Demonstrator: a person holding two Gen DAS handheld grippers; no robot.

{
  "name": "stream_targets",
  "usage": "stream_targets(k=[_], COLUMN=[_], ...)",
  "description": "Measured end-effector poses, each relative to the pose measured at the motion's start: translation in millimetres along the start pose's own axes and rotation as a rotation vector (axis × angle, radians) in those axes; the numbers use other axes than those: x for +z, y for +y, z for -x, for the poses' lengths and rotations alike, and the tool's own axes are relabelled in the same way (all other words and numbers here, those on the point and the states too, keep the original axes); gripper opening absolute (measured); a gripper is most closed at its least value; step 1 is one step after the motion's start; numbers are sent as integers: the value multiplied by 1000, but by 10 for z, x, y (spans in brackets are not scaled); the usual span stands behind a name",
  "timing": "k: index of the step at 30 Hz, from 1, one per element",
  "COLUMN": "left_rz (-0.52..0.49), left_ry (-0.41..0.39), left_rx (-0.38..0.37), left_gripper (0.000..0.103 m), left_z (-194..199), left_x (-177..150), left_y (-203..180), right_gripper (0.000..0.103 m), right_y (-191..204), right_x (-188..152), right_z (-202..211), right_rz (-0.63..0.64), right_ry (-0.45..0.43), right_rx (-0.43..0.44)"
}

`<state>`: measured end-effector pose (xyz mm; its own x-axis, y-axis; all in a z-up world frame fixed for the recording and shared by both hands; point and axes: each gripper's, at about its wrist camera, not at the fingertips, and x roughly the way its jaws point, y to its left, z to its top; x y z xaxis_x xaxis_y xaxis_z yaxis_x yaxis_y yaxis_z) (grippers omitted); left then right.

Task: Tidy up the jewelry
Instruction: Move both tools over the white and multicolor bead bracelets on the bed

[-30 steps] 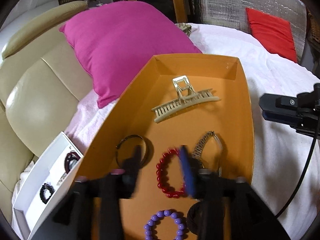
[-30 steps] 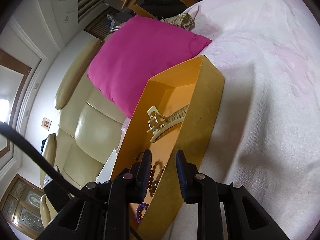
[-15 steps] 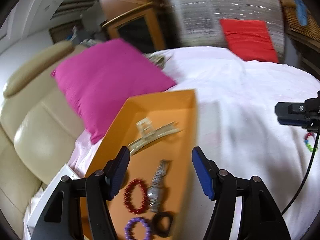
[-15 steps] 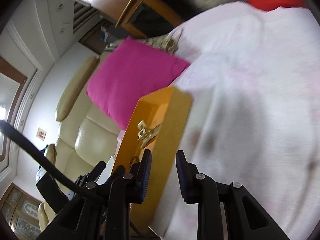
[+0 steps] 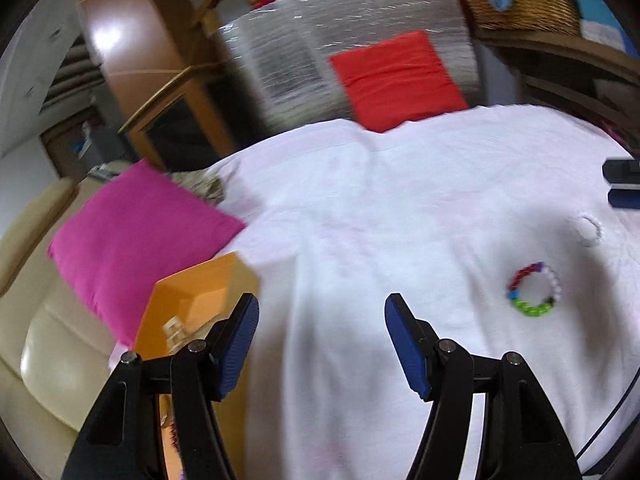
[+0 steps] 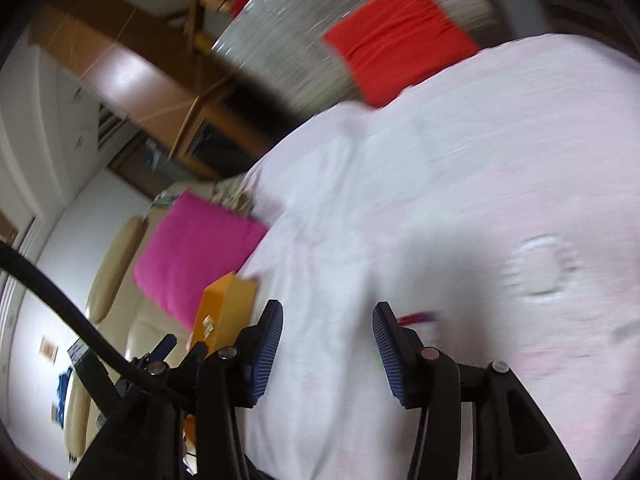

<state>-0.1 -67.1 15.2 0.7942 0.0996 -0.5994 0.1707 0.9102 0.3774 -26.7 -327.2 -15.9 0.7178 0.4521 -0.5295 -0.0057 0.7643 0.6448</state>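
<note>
The multicoloured bead bracelet (image 5: pixel 534 290) is lying flat on the white bedspread (image 5: pixel 380 216), well apart from the orange tray (image 5: pixel 200 292). It is probably light, limp and prone to rolling; pinching across one bead strand is advisable. The left gripper (image 5: pixel 320 344) and right gripper (image 6: pixel 327 354) are both standing wide, carrying nothing.

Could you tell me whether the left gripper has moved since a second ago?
Yes. The left gripper has pulled out of the orange tray and swung right over the white bedspread, jaws wider.
</note>
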Motion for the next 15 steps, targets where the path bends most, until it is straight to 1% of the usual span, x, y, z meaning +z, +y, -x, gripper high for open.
stream_targets(k=[3,5,9,13,15], left_rz=[-28,-42,-57,-65,-65], left_ry=[16,29,57,77,87], left_rx=[-44,-71,-106,-128,-141], left_gripper=[67,67,67,67,67], left_z=[-121,-210,-384,-493,-570], left_x=[50,71,73,42,33], left_y=[-238,-391,-623,-787,-804], right_gripper=[51,51,51,51,51], right_y=[-269,-414,-673,-772,-824], right_x=[100,138,213,236,246], right_z=[187,239,231,152,139], right_rz=[-27,-49,-109,-123,-124], right_ry=[-33,-36,-8,22,34], right_rx=[-48,-69,-115,-159,-180])
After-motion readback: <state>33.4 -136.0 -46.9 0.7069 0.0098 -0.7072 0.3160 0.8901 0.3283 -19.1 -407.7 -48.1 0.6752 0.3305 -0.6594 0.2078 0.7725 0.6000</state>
